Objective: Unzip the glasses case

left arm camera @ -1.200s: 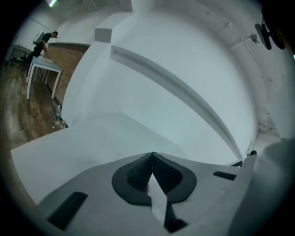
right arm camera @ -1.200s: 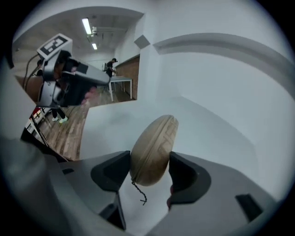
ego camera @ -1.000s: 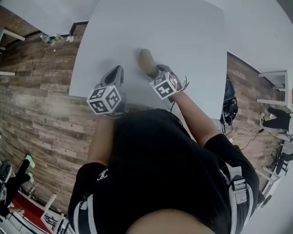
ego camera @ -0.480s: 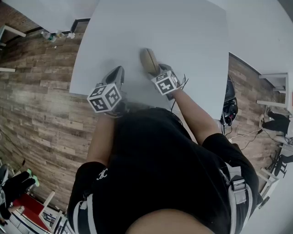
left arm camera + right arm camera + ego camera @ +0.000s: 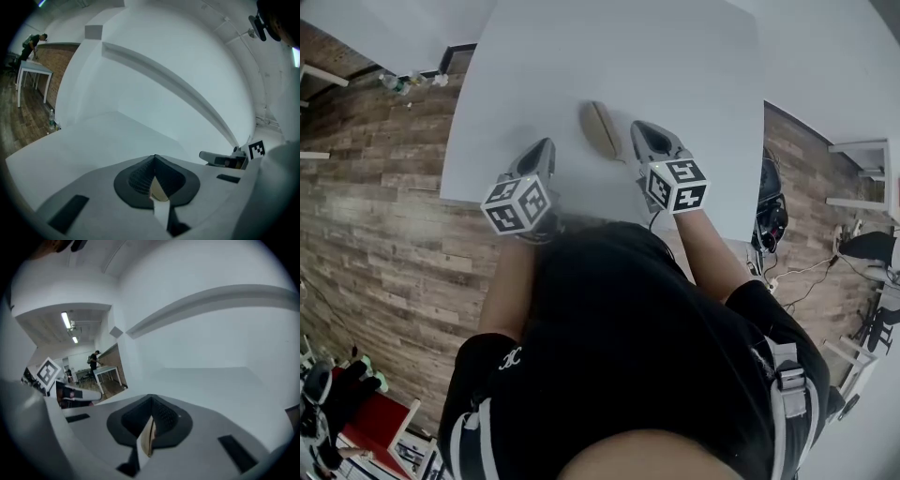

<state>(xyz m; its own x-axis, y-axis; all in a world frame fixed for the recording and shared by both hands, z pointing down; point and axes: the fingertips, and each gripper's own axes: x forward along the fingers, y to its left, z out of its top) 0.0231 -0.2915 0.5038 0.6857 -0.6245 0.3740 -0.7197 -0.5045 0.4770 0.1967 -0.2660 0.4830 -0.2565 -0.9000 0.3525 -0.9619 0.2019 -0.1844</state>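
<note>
A tan glasses case (image 5: 601,129) lies alone on the white table (image 5: 675,66), between my two grippers and touched by neither. My left gripper (image 5: 544,143) hovers just left of it, jaws shut and empty, as the left gripper view confirms (image 5: 154,157). The right gripper (image 5: 643,127) is raised just right of the case; its jaws are shut with nothing between them (image 5: 151,397). Neither gripper view shows the case. Each gripper sees the other at its frame's side: the right gripper (image 5: 220,159) and the left gripper (image 5: 75,392).
The table's near edge (image 5: 581,214) runs just under my hands, its left edge (image 5: 459,112) over wood floor. Cables and dark gear (image 5: 769,220) lie beyond the right edge. A white wall stands behind the table; a person (image 5: 95,359) stands far off by another table.
The right gripper has come off the case's near end, rising and swinging to the right with a roll, and its jaws have shut. The left gripper and the case have kept still.
</note>
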